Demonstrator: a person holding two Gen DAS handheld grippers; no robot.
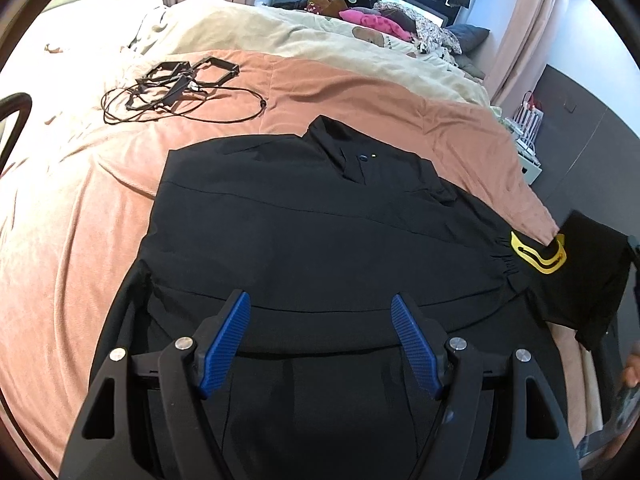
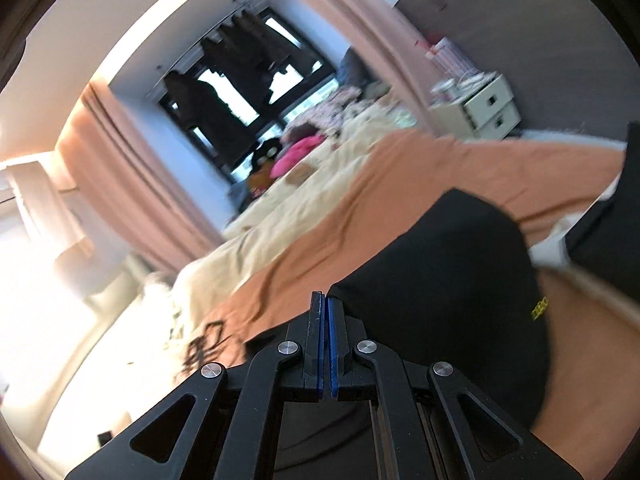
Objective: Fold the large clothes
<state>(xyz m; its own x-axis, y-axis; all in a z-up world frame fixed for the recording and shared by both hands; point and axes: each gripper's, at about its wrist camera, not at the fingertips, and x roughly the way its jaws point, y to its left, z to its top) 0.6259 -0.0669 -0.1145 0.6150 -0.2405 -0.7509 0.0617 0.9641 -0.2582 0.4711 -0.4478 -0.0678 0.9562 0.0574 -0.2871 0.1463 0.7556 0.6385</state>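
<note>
A big black shirt (image 1: 304, 216) lies flat on the pink blanket (image 1: 80, 208), collar at the far end. The left gripper (image 1: 320, 320) hovers spread wide over the near hem, holding nothing. The right gripper (image 2: 325, 320) is pinched tight on the right sleeve (image 1: 580, 272) and lifts it off the bed — this looks like the sleeve-folding step. Next, that sleeve should go left across the shirt's middle — laid flat.
</note>
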